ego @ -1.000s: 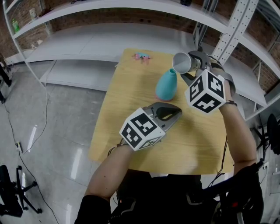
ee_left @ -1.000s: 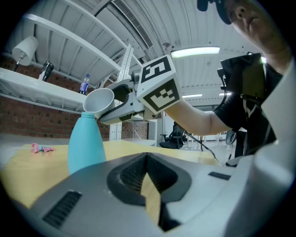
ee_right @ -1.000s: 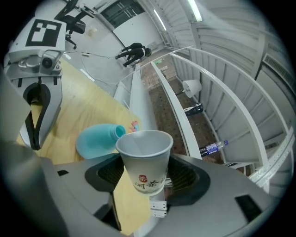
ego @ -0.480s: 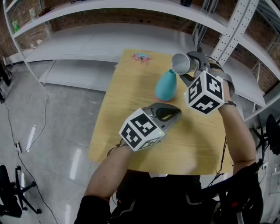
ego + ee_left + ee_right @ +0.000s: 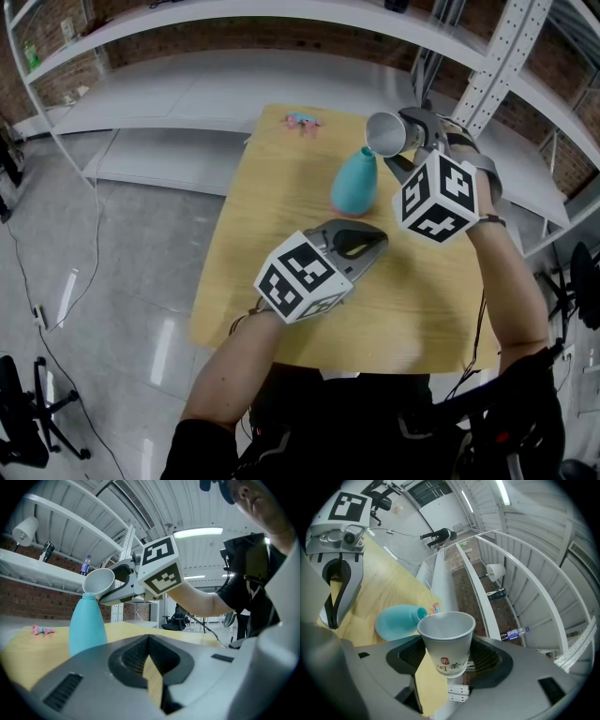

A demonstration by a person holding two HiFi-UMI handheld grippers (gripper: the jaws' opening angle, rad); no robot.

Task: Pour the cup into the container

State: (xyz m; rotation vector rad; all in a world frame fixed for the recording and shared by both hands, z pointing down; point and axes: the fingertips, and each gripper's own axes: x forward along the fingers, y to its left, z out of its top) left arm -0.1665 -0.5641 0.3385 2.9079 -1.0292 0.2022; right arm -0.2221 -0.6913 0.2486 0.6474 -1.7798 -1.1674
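- A lab or workshop: white metal shelves (image 5: 187, 89) line a brick wall (image 5: 234, 39).
- Loose cables (image 5: 100, 225) trail across a polished grey floor (image 5: 141, 281) beside a plain wooden worktop (image 5: 272, 216).

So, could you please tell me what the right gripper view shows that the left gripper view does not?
Only the right gripper view: the inside of the white paper cup, the red print on its wall, and the right gripper clamping it. Only the left gripper view: the person's forearm and the right gripper's marker cube. Both: the turquoise bottle-shaped container on the light wooden table, the tilted cup's rim close to its mouth, and the left gripper, shut on nothing.
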